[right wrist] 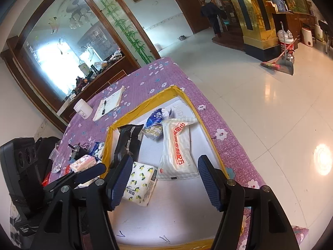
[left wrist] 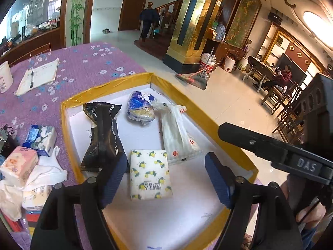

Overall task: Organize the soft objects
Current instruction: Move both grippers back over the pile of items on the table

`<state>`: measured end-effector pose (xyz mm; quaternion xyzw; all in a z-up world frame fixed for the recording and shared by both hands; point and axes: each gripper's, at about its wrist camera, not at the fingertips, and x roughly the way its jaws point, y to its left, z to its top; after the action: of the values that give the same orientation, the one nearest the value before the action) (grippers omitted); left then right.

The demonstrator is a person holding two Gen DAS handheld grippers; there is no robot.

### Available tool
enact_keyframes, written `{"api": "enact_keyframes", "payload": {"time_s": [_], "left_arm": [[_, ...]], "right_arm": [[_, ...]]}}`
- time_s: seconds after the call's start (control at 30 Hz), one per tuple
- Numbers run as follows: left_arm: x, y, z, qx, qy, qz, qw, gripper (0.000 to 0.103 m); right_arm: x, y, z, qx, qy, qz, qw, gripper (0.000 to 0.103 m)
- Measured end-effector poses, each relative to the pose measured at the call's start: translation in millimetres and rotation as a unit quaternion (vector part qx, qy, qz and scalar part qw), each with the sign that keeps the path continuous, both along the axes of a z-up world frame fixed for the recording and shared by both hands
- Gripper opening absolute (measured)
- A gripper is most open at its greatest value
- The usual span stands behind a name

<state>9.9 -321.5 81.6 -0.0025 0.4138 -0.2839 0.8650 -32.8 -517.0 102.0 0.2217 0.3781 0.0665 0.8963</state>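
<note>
Both claws over the tray (left wrist: 68,112), the yellow-taped shallow box w/ white floor sitting at the table's (left wrist: 83,62) edge nearest the open floor. My left gripper (left wrist: 166,179) is spread wide, holding nothing, w/ the lemon-print tissue pack (left wrist: 150,174) lying flat between its fingers near the tray's front edge; I judge it's parked there as sorted. Right gripper (right wrist: 165,182) also wide apart and empty, hovering over the same pack (right wrist: 140,184). Along the tray's left edge lies the black wrapper (left wrist: 102,133), print too small to read. Toward the far corner the crumpled blue pack (right wrist: 156,117) reads roughly "Vinda". The white pouch (right wrist: 177,148) has red Chinese lettering down its length, starts 中国, rest unsure. Still outside, on the table off the tray's left edge: pink tissue pack (left wrist: 18,164), blue floral pack (left wrist: 40,138), white cloth (left wrist: 49,168); probably next. Right unit's body says "DAS".
</note>
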Motion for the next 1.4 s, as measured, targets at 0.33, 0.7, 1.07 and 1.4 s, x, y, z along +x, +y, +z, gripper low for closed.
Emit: {"api": "enact_keyframes", "payload": {"time_s": [0.33, 0.7, 1.07, 1.4], "left_arm": [[-23, 22, 12, -0.006, -0.015, -0.005, 0.9999, 0.077], [-33, 75, 5, -0.015, -0.013, 0.020, 0.9996, 0.077], [-35, 147, -4, -0.031, -0.017, 0.073, 0.9967, 0.078], [-44, 228, -10, -0.042, -0.017, 0.141, 0.9890, 0.078]], "right_arm": [[-6, 23, 6, -0.005, -0.005, 0.020, 1.000, 0.071], [0, 73, 4, -0.023, 0.003, 0.070, 0.997, 0.071], [4, 127, 0, -0.045, 0.012, 0.121, 0.992, 0.072], [6, 172, -1, -0.052, 0.010, 0.164, 0.985, 0.072]]}}
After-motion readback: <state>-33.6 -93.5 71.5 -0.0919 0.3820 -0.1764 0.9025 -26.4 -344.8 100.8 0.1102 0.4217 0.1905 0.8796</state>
